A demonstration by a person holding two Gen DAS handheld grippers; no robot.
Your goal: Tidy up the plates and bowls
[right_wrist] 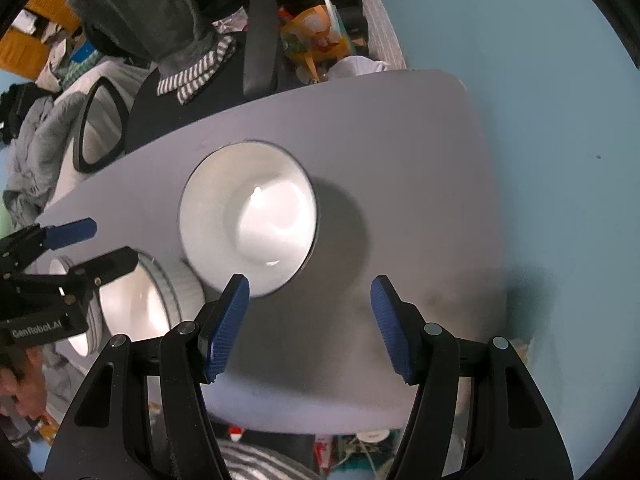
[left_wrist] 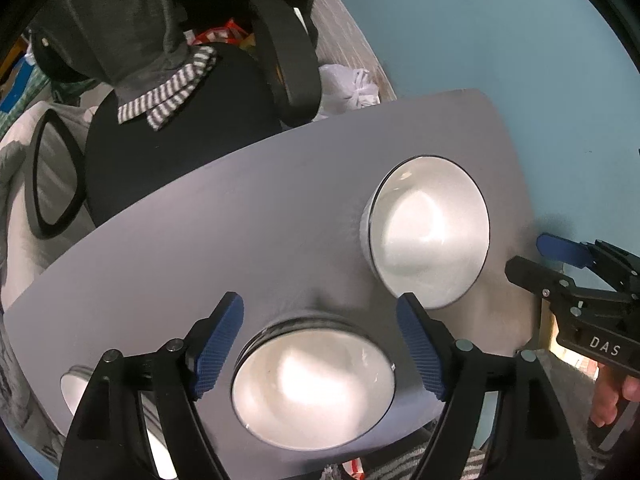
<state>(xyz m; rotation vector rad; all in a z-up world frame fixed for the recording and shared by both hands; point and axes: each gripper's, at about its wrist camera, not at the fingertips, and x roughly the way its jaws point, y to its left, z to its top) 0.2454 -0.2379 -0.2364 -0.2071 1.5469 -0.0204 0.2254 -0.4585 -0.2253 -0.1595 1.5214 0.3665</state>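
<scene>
A small grey table (left_wrist: 240, 240) holds white bowls. In the left wrist view, my left gripper (left_wrist: 320, 344) is open and hovers over a ribbed white bowl (left_wrist: 312, 388) at the near edge. A second white bowl with a dark rim (left_wrist: 432, 236) stands further right. A third white dish (left_wrist: 74, 388) peeks out at the lower left behind a finger. My right gripper (left_wrist: 532, 256) is open at the right edge. In the right wrist view, my right gripper (right_wrist: 310, 324) is open and empty, just right of the dark-rimmed bowl (right_wrist: 252, 216). The ribbed bowl (right_wrist: 152, 300) lies under my left gripper (right_wrist: 108, 244).
A black office chair (left_wrist: 180, 128) draped with grey and striped cloth stands behind the table. A white plastic bag (left_wrist: 352, 88) lies on the floor by it. Clutter fills the far left (right_wrist: 36, 52). Blue floor (right_wrist: 540, 120) spreads right of the table.
</scene>
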